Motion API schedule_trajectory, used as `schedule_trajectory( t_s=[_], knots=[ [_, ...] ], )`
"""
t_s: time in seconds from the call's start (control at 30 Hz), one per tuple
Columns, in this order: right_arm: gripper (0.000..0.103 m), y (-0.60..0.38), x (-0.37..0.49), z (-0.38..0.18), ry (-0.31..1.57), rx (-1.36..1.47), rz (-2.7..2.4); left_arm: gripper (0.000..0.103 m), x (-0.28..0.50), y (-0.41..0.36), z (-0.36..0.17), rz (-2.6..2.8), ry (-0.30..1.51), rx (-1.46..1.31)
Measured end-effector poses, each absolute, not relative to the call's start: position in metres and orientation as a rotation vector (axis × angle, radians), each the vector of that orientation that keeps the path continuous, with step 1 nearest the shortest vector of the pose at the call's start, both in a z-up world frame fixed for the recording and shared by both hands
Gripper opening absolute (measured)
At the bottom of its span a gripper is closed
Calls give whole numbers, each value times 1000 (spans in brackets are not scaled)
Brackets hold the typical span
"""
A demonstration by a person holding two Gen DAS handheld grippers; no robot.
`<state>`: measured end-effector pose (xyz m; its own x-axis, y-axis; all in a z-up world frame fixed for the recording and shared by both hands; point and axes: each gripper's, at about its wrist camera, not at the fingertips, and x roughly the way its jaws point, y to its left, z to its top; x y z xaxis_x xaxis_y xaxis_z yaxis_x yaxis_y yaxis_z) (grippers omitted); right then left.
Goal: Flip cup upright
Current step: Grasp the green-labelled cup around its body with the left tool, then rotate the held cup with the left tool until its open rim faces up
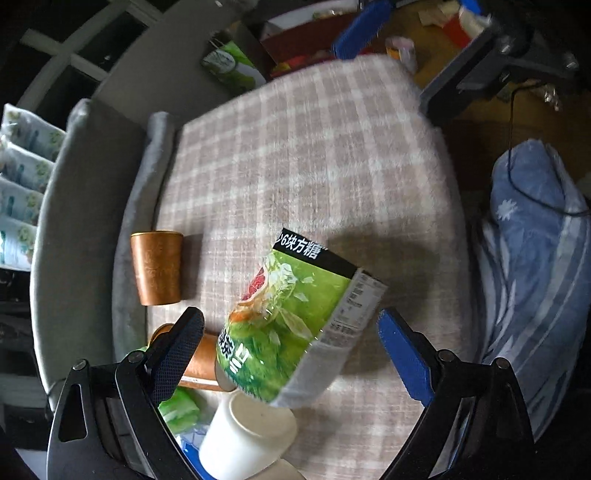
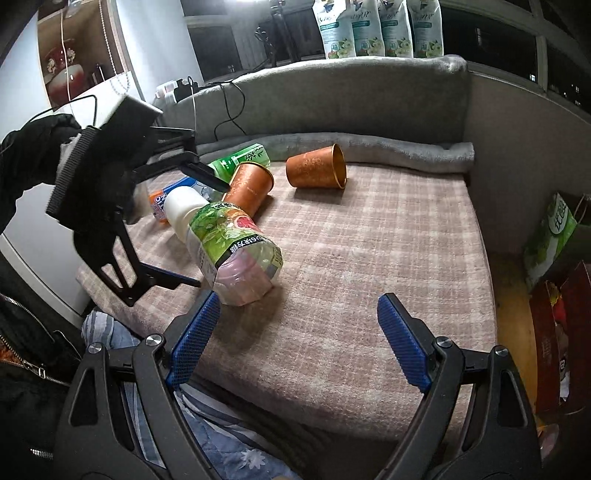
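Observation:
Two copper cups lie on their sides on the checked blanket (image 2: 369, 258). The far cup (image 2: 316, 168) (image 1: 157, 267) has its mouth toward the right in the right wrist view. The nearer cup (image 2: 247, 188) (image 1: 201, 363) leans against a green-labelled bottle (image 2: 232, 251) (image 1: 291, 317) with a white cap, which also lies flat. My left gripper (image 1: 291, 354) (image 2: 211, 235) is open and straddles that bottle; one finger hides part of the nearer cup. My right gripper (image 2: 298, 339) is open over the blanket's near edge, holding nothing.
A green bottle (image 2: 243, 157) and an orange-blue bottle (image 2: 166, 195) lie behind the nearer cup. A rolled grey blanket (image 2: 369, 151) lines the back edge, with pouches (image 2: 369, 26) on the sill. A green box (image 2: 550, 236) stands right, a blue quilt (image 2: 229, 443) lies near.

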<state>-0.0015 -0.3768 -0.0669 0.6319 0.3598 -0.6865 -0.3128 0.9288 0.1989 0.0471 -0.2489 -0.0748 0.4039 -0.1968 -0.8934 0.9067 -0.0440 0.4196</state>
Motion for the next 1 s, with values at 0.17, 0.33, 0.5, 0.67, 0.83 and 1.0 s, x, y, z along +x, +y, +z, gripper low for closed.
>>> schedule_trajectory(
  t_s=[0.17,0.33,0.5,0.67,0.83,1.0],
  knots=[
    [89,-377,2,-68,802,80,396,95,52,-253,-94,-1041,742,1391],
    [89,-380,6,-70,811,104,389,95,52,-255,-104,-1036,724,1424],
    [89,-383,7,-71,819,128,366,94,56,-259,-107,-1032,714,1399],
    [89,-386,7,-74,823,145,354,92,62,-259,-102,-1031,735,1303],
    [89,-384,8,-75,821,143,356,91,70,-254,-98,-1016,763,1189],
    [89,-382,6,-75,812,145,356,91,76,-244,-88,-987,797,1019]
  ],
)
